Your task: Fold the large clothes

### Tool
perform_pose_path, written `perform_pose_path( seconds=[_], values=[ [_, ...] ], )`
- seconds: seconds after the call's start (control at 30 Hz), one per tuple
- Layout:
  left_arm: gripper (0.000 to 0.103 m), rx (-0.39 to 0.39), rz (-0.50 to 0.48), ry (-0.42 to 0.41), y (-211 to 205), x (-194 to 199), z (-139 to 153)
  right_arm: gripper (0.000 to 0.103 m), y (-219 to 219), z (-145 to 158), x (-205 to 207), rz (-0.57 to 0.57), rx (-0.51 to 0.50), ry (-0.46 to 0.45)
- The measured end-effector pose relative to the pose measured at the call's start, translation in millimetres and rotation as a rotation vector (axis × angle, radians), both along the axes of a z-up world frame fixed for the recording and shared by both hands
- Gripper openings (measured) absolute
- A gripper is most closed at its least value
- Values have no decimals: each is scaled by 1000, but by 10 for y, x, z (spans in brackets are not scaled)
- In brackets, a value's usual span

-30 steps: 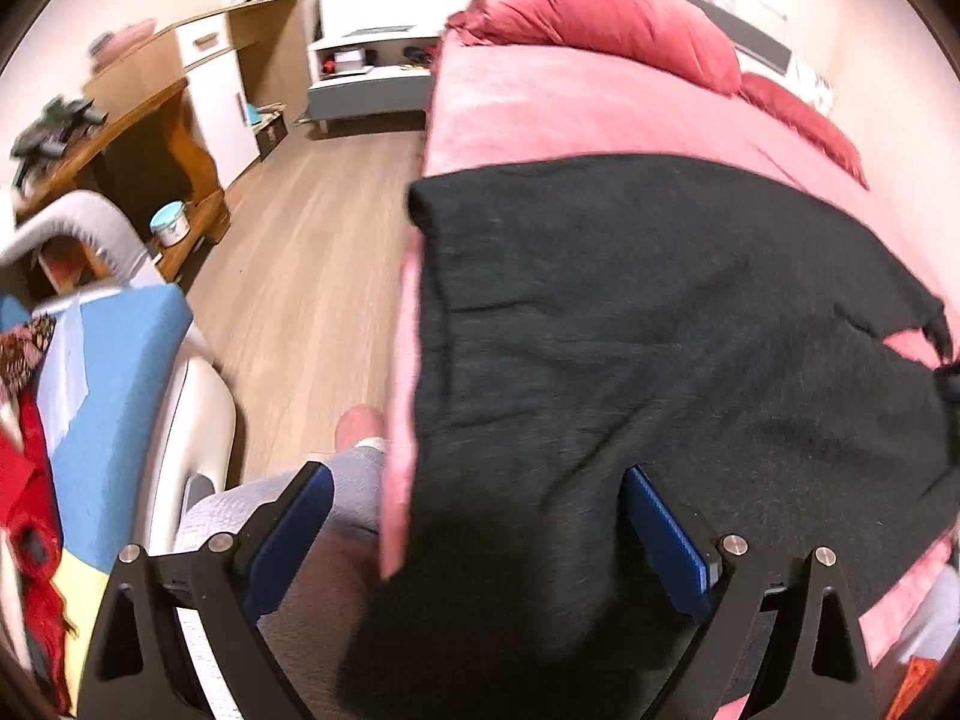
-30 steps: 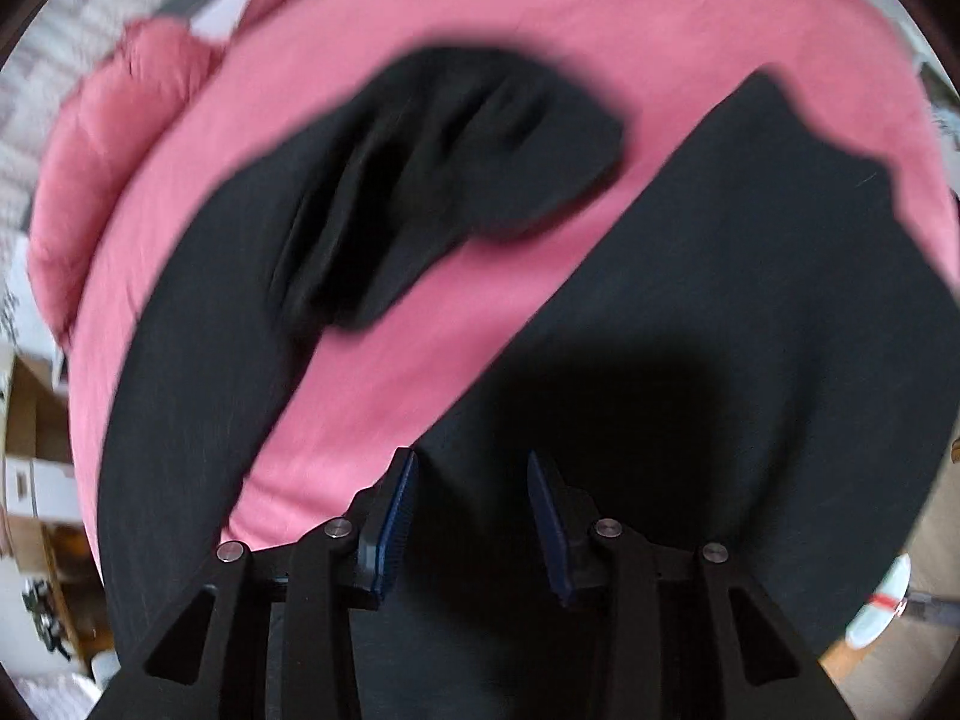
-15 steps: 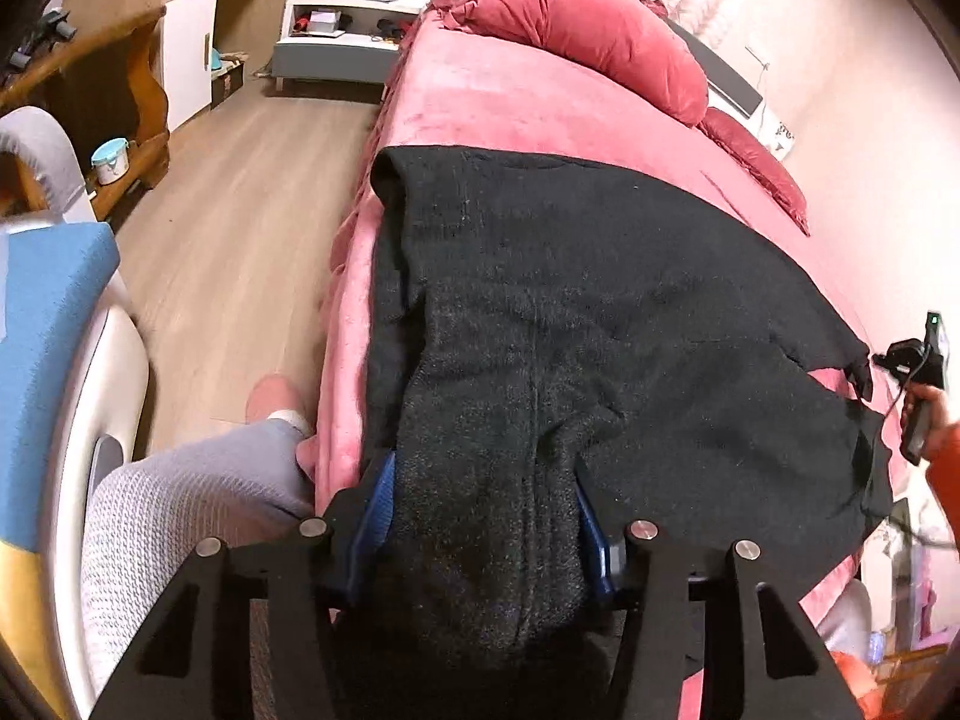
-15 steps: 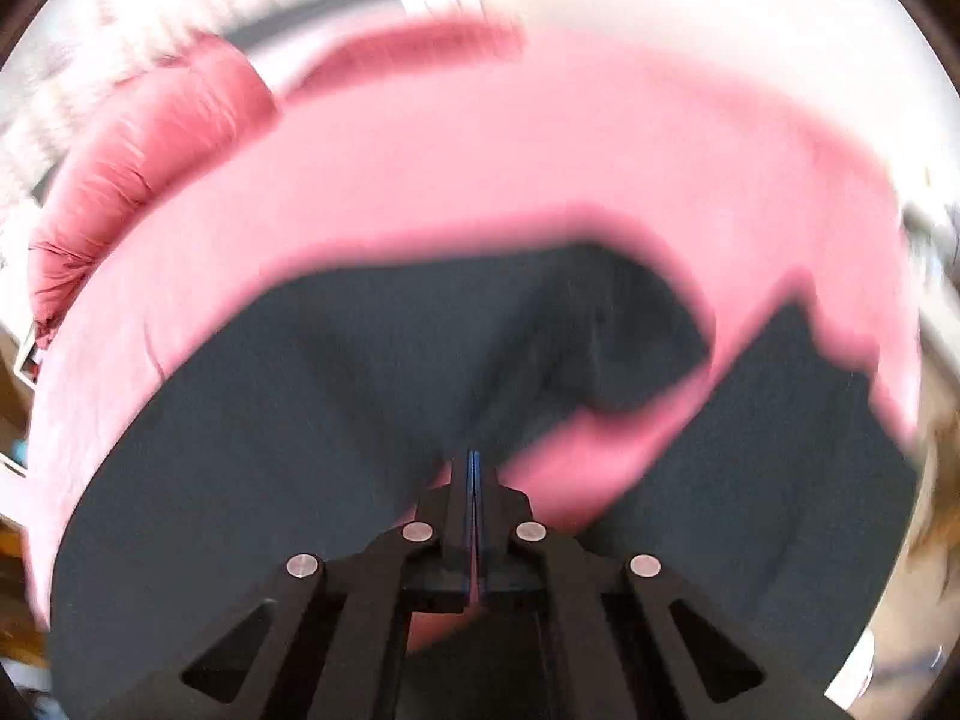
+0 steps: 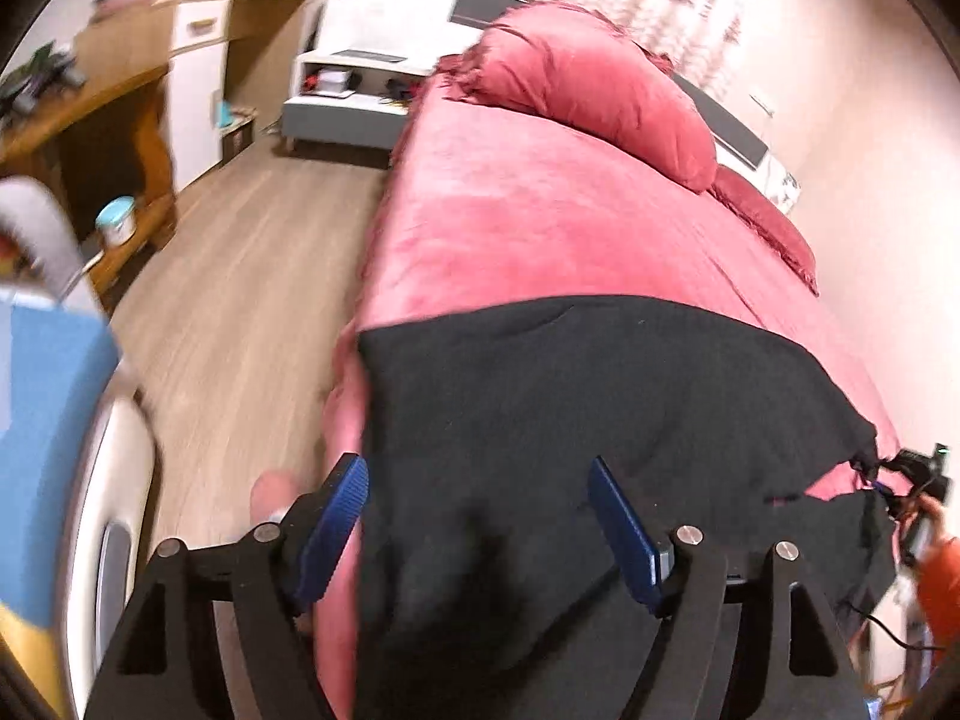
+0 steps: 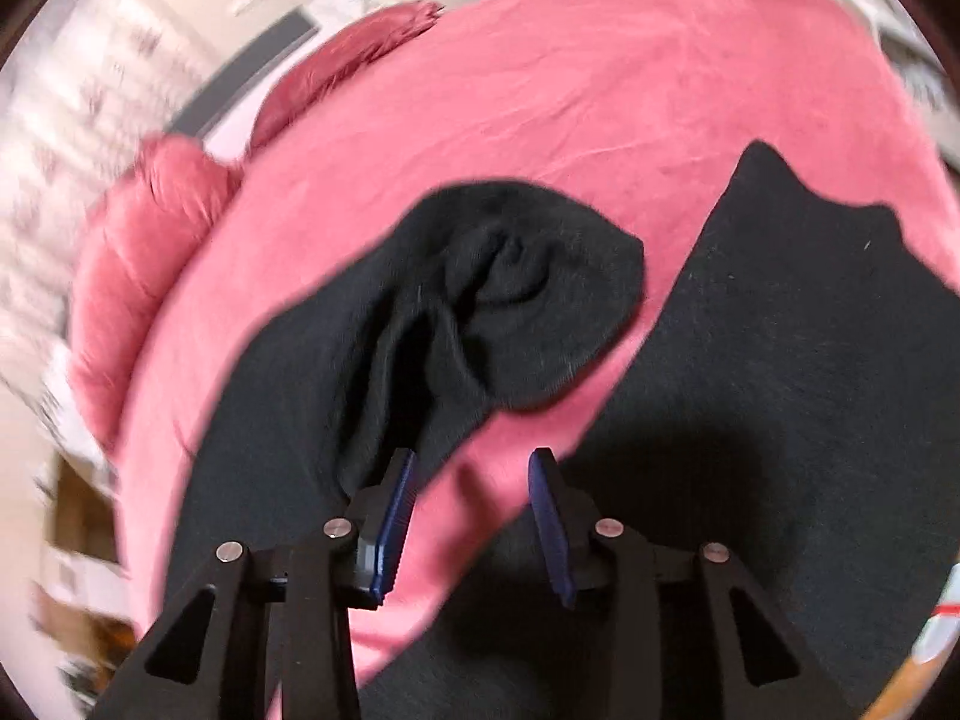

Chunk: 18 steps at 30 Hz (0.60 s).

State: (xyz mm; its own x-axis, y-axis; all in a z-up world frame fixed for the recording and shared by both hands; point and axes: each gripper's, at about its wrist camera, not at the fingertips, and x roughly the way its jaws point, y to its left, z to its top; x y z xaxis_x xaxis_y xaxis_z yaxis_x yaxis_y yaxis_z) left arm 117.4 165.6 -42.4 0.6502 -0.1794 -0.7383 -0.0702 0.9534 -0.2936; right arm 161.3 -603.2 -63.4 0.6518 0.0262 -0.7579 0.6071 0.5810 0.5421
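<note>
My left gripper (image 5: 477, 516) has its jaws opening wide, and the big black fuzzy knit garment (image 5: 600, 408) sits between the blue ribbed pads (image 5: 624, 528) at the bottom of the frame, but the pads are not pressing on it. My right gripper (image 6: 471, 504) is opening too, and only the pink bed cover shows in the gap; the left pad sits just beside a bunched black sleeve (image 6: 498, 300) in the middle of the frame.

The garment lies spread across the low half of the soft pink velvet bed cover (image 5: 540, 222), with its near edge hanging over the side of the bed at the bottom of the left view.

I think the hanging part could pull the whole thing down to the wooden floor (image 5: 240, 276), because the knit is heavy and the velvet is smooth. The sleeve is lumpy, so a fold over it may come out crooked. A pad could also pinch the bed cover with the knit.

The knit looks thick, floppy and a bit hairy. Two puffy red pillows (image 5: 600, 96) sit at the top
</note>
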Motion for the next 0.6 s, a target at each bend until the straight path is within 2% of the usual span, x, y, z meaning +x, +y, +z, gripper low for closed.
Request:
perform_pose_path(
  seconds=[0.07,0.17,0.27,0.33,0.4,0.47,0.53,0.6],
  values=[
    [77,5,-19,14,-176,213,-57,39,-165,-15,8,-62,71,-41],
    [77,-11,-54,72,-458,508,-279,41,-468,53,31,-170,26,34],
    [77,-17,-86,119,-741,644,-475,41,-713,-42,56,-195,126,36],
    [79,30,-125,107,-936,592,-529,41,-776,-116,110,-207,165,100],
    [89,123,-165,73,-1104,505,-563,41,-814,-124,141,-221,78,158],
    [96,182,-207,42,-1199,438,-599,42,-855,-120,203,-211,9,151],
    [103,174,-210,27,-1196,425,-636,44,-862,-243,365,-140,16,183],
    [103,141,-205,29,-1140,436,-669,42,-814,-312,475,-96,-6,207]
  ],
)
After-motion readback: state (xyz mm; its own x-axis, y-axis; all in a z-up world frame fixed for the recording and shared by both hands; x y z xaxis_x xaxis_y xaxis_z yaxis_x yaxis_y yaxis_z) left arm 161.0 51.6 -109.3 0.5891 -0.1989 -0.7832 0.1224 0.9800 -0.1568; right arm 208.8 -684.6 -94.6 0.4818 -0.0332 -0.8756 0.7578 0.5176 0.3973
